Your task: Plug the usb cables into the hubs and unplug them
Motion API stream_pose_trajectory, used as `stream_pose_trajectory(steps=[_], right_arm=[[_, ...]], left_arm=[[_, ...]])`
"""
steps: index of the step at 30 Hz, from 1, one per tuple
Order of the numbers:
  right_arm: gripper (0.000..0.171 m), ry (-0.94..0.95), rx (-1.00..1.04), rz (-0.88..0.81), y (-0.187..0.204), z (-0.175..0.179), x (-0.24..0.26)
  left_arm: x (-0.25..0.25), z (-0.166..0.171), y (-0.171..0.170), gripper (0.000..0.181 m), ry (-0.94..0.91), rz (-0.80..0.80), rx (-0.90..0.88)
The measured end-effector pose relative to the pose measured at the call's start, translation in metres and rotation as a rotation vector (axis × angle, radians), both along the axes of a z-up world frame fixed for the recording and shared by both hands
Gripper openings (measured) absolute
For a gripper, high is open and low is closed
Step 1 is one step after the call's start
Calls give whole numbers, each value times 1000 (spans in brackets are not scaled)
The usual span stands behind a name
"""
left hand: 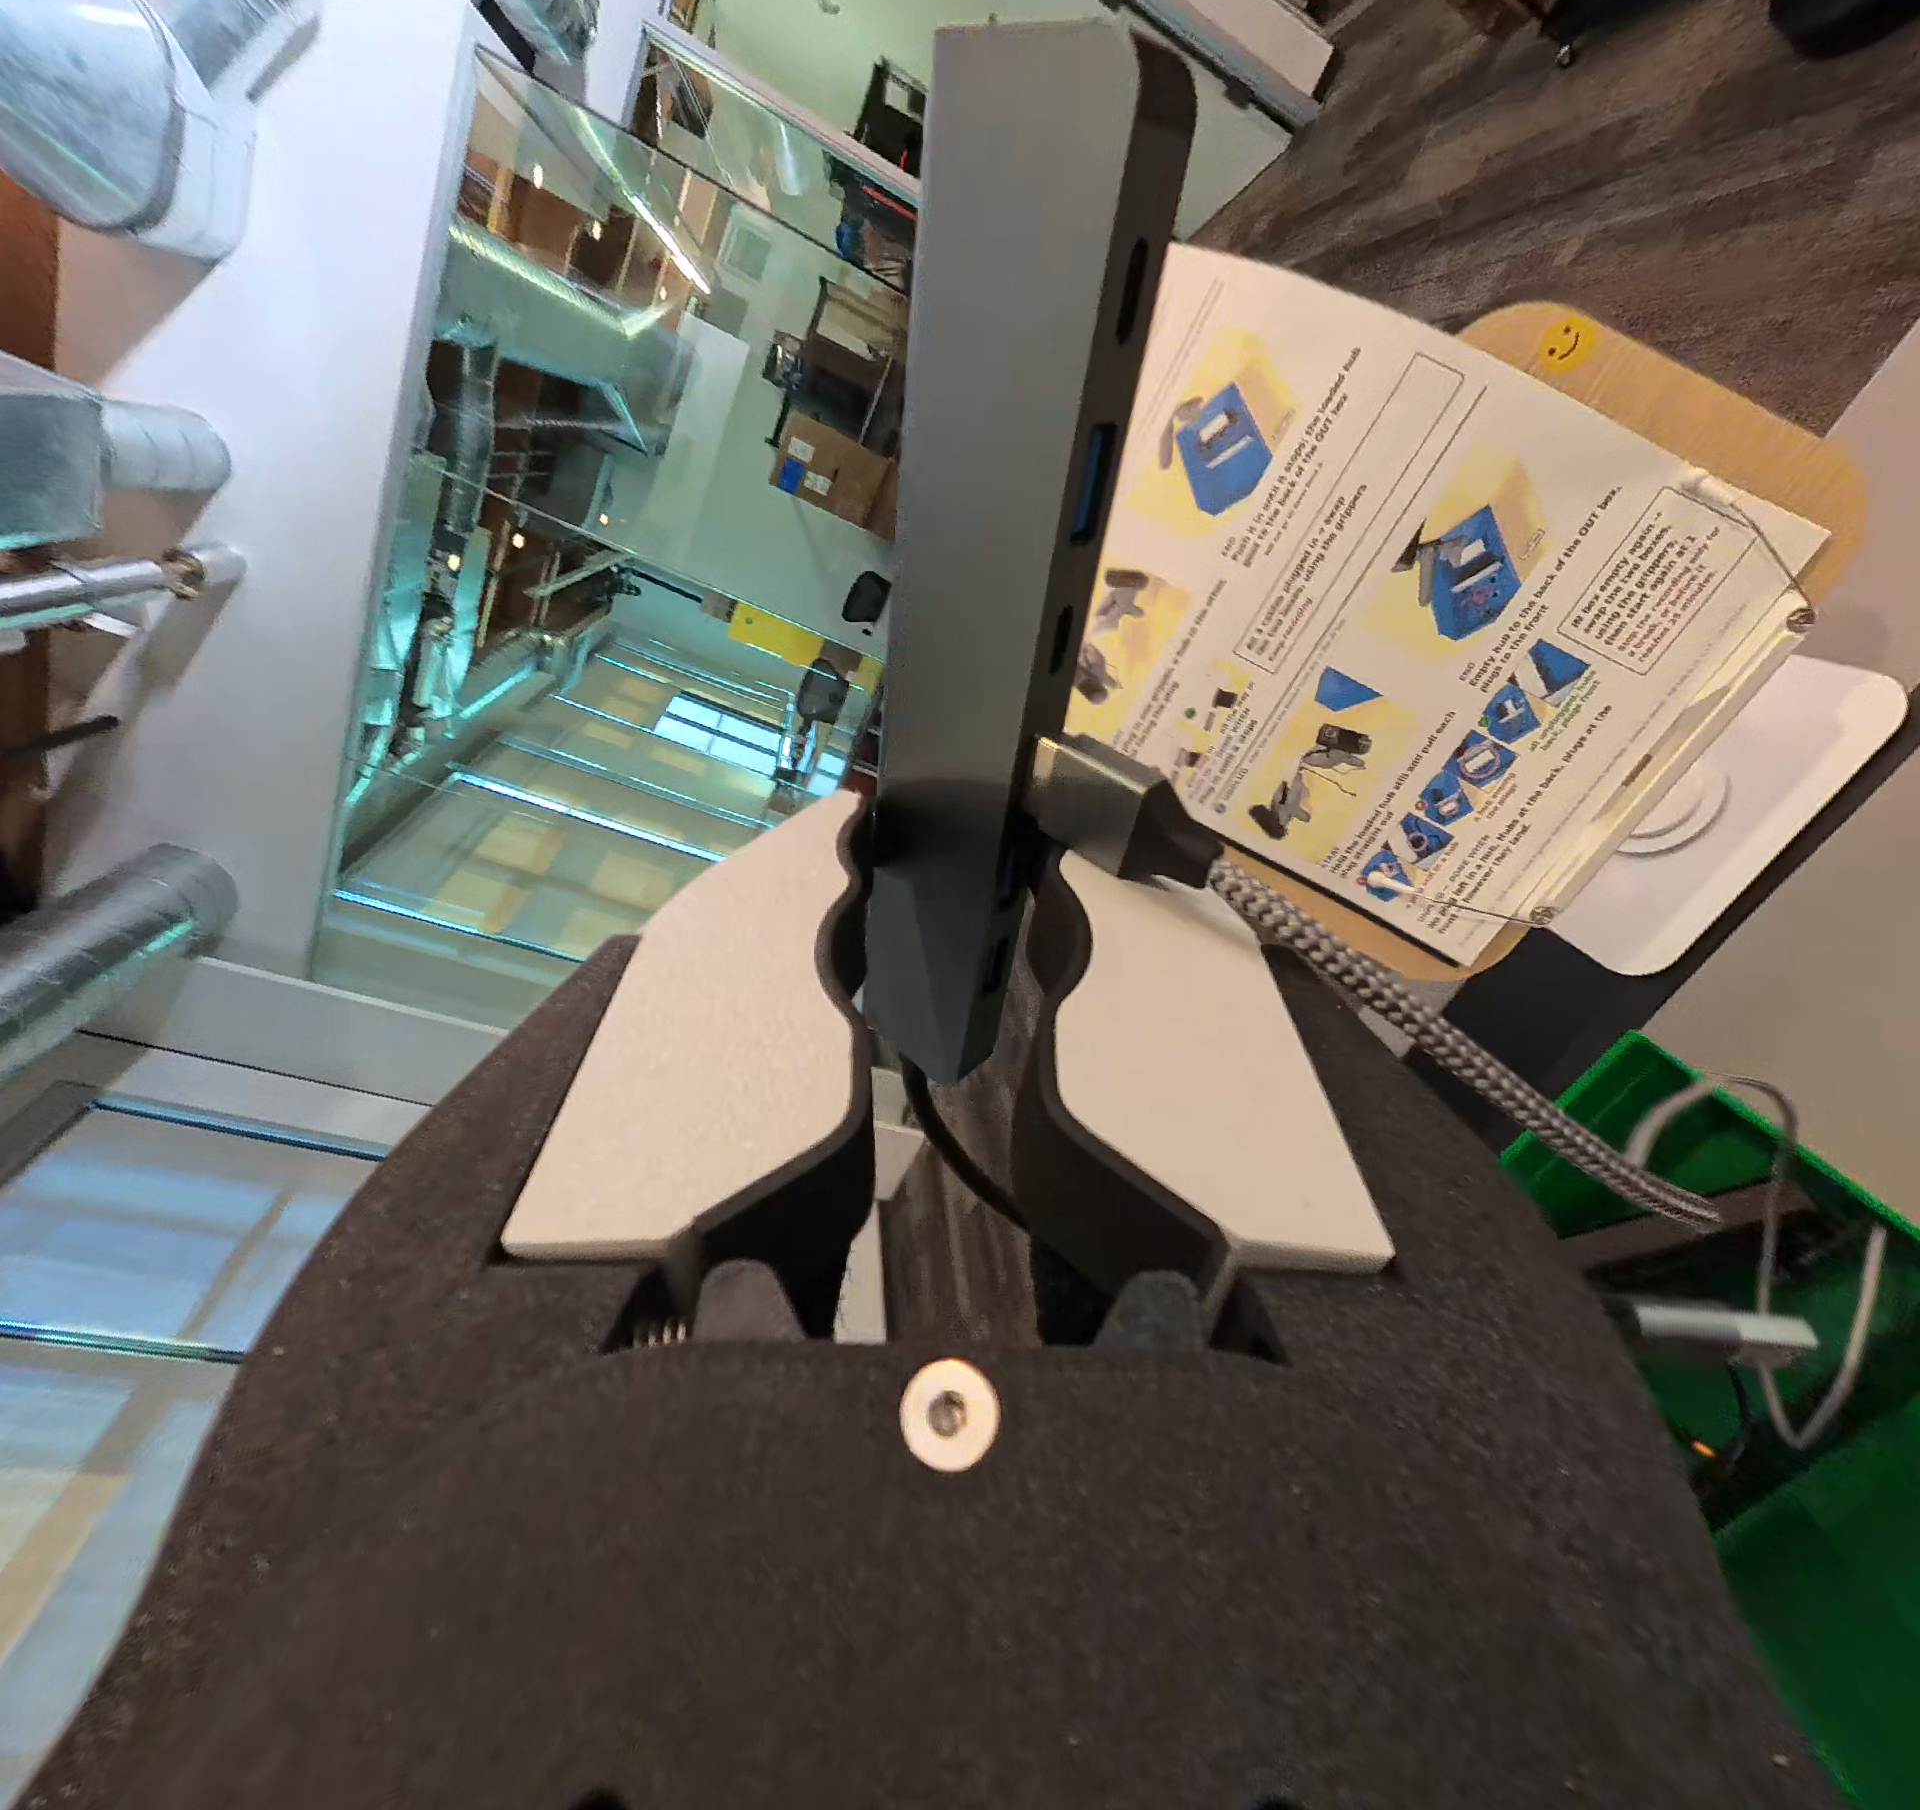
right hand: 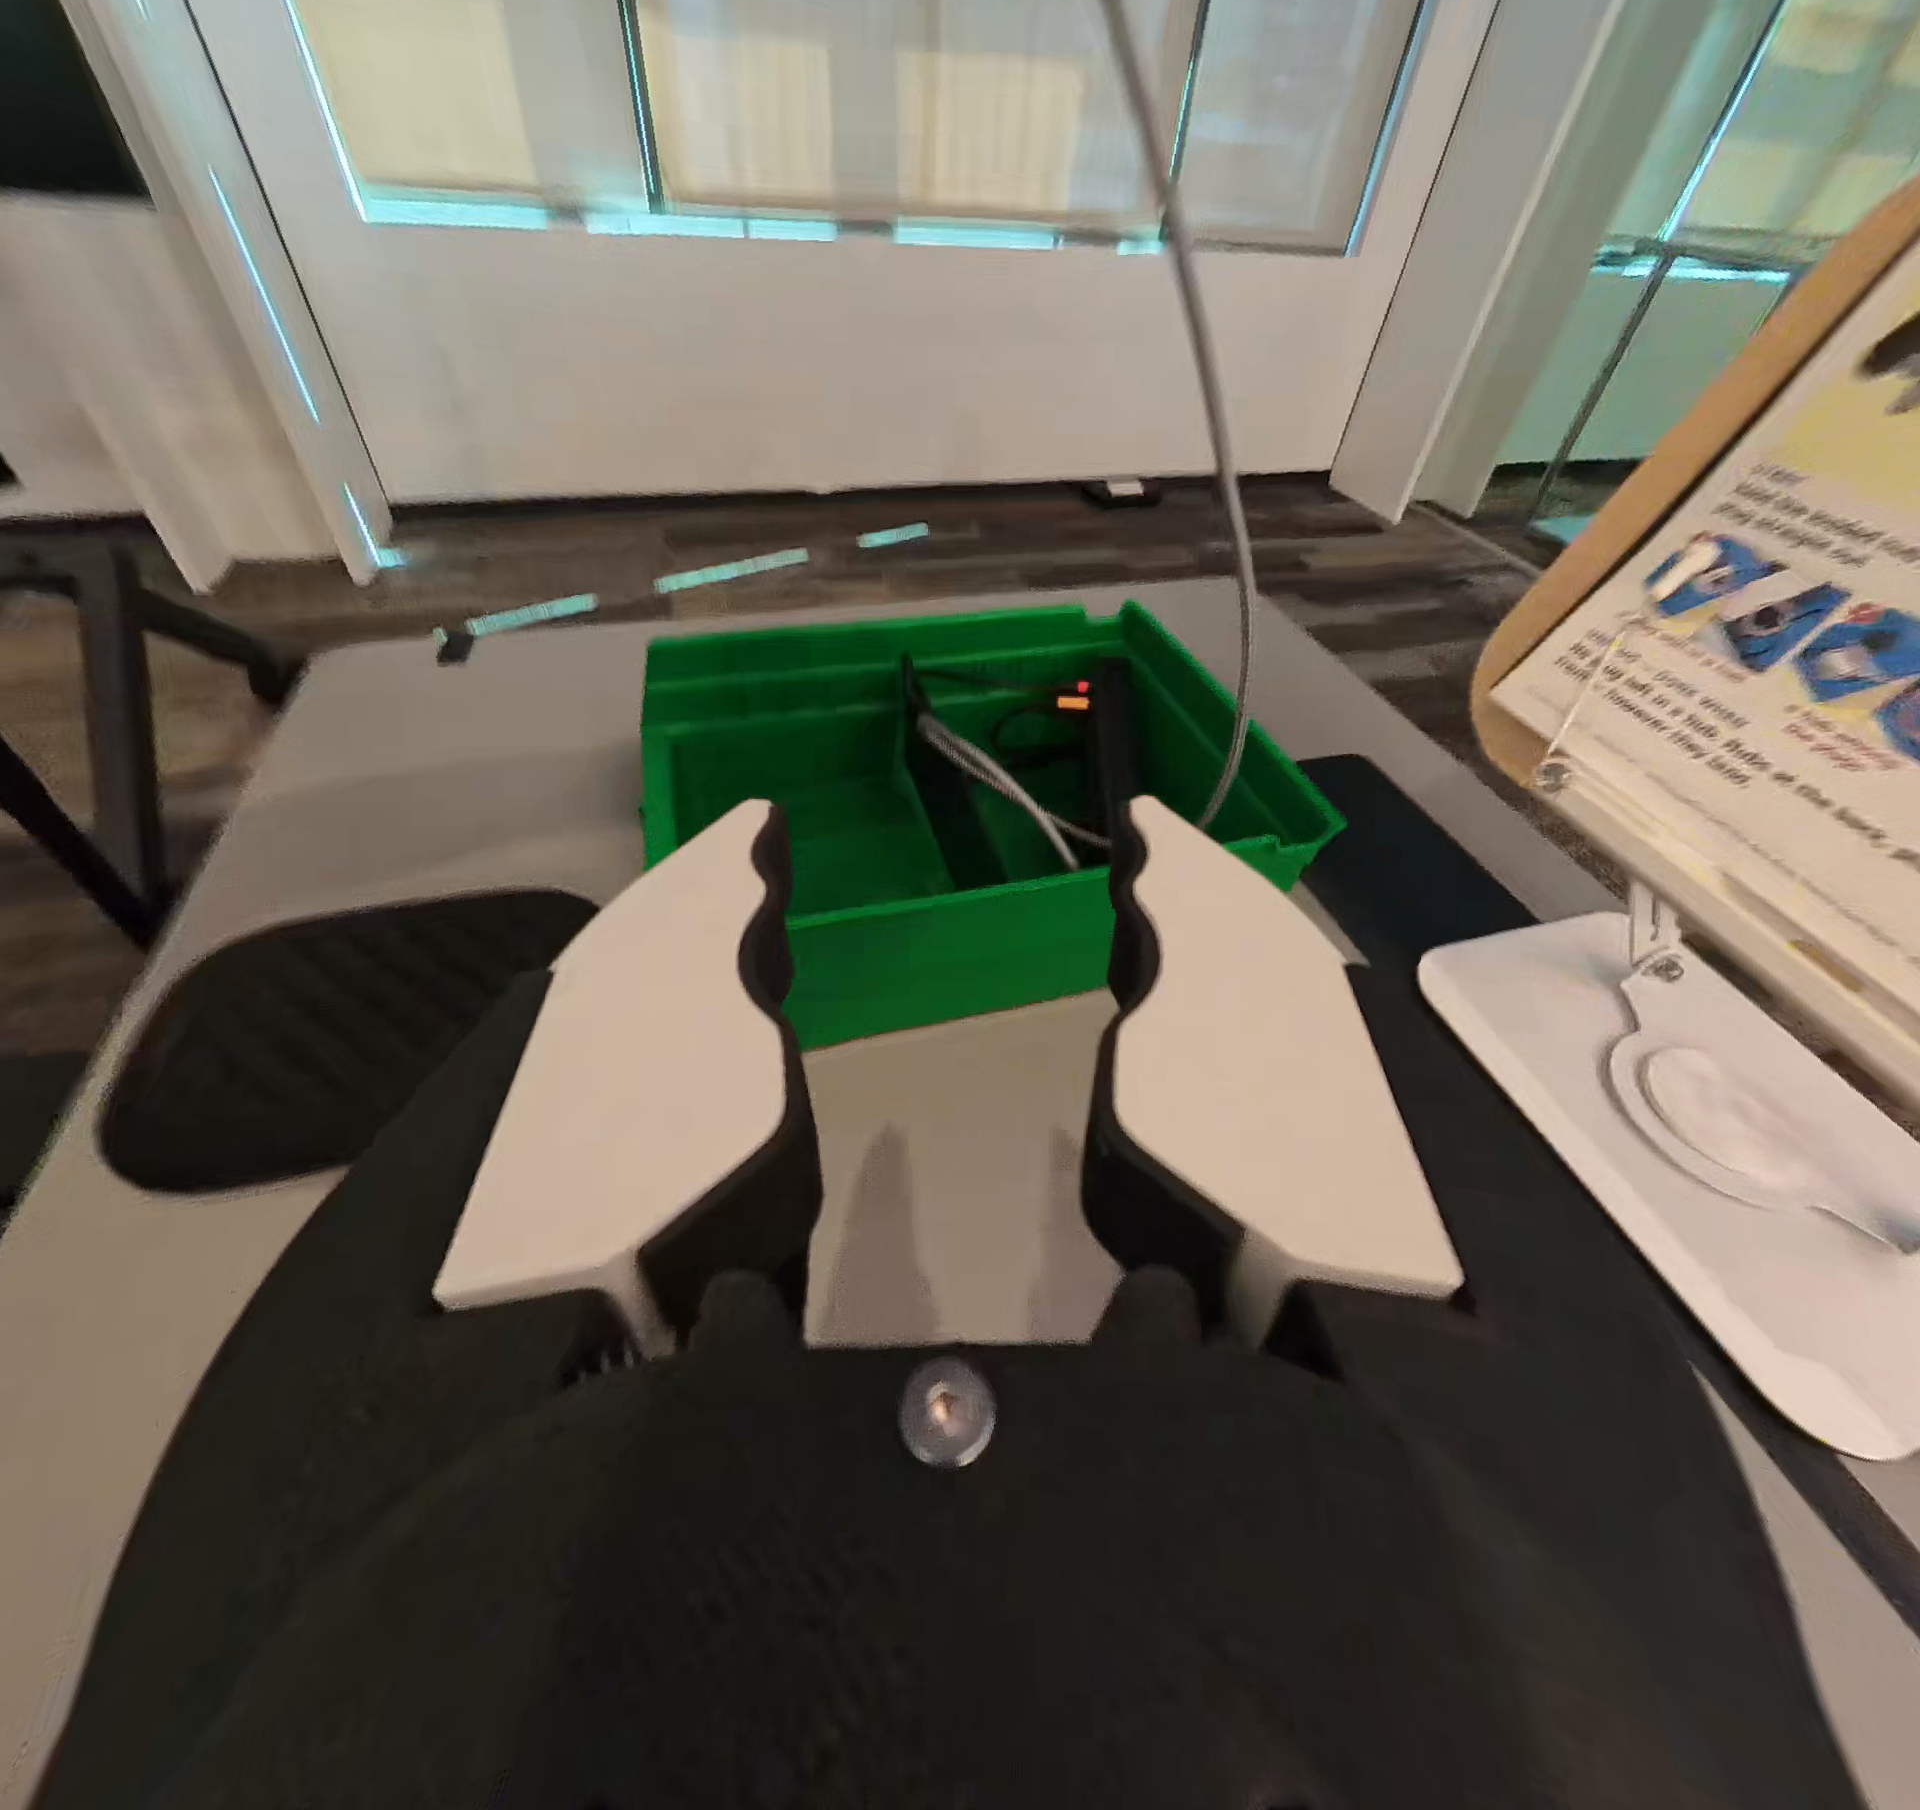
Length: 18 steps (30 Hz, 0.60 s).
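1. Left wrist view: the left gripper (left hand: 951, 913) was pinching the lower end of a dark grey USB hub (left hand: 1023, 472), which stood up ahead of the fingers with its port edge facing the gripper's right. The hub's own black lead dropped down between the fingers toward the gripper body.
2. One braided grey cable (left hand: 1455, 1043) was seated in a port just above the right fingertip — its metal plug (left hand: 1112, 810) looked fully home, and the cord trailed off to the right and down toward a green bin (left hand: 1621, 1126).
3. The ports farther up the hub, the blue one among them, stood empty, and two more sat beside the gripping fingers. A loose white-tipped cable (left hand: 1745, 1334) lay low on the right, beside the bin, unplugged.
4. Beyond the hub on the right stood an instruction sheet (left hand: 1475, 617) on a clear stand.
5. Right wrist view: the right gripper (right hand: 943, 861) was spread wide and held nothing. Straight ahead of its fingertips sat the green bin (right hand: 935, 960) on the table, with a divider and a few cables (right hand: 997, 773) lying inside; a small orange light glowed at the far side.
6. A thin grey cord (right hand: 1205, 389) ran from above the frame down to the bin's right wall, just beyond the right finger.
7. Judgement: one plug was in, so the task stood partway — either more cables remained to insert or this one awaited pulling; the free gripper seemed placed to do one or the other.
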State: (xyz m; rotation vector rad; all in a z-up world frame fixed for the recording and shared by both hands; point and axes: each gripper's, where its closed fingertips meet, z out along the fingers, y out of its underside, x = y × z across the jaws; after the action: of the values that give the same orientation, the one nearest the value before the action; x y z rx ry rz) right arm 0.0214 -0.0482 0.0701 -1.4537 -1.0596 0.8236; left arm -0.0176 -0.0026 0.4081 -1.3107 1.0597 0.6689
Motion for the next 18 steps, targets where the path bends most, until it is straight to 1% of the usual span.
stream_pose_trajectory(steps=[2, 3, 4, 5, 6, 8, 10, 12, 14, 15, 17, 18], right_arm=[[68, -98, 42, -29, 6, -23, -14], [69, -127, 78, -56, 11, -32, -19], [68, -140, 117, -81, 16, -40, -24], [64, -133, 161, -96, 20, -46, -30], [60, -116, 202, -95, 20, -50, -37], [59, -143, 240, -83, 19, -66, -49], [65, -196, 250, -150, 28, -77, -54], [66, -162, 267, -227, 40, -74, -57], [67, -103, 222, -166, 41, -75, -71], [72, -108, 186, -130, 43, -79, -79], [83, -190, 155, -143, 59, -93, -86], [84, -227, 161, -151, 66, -99, -87]], left_arm=[[9, 17, -16, 27, 22, -9, 35], [13, 24, -24, 27, 20, -17, 41], [16, 28, -31, 27, 17, -24, 35], [18, 31, -37, 26, 19, -24, 29], [19, 33, -42, 27, 27, -18, 28], [18, 33, -50, 26, 60, 0, 33], [15, 33, -58, 27, 95, 11, 44], [12, 35, -69, 27, 95, 2, 52], [11, 37, -80, 27, 71, -16, 38], [11, 39, -84, 26, 56, -26, 38], [11, 41, -91, 26, 31, -43, 31], [11, 41, -94, 26, 25, -51, 26]])
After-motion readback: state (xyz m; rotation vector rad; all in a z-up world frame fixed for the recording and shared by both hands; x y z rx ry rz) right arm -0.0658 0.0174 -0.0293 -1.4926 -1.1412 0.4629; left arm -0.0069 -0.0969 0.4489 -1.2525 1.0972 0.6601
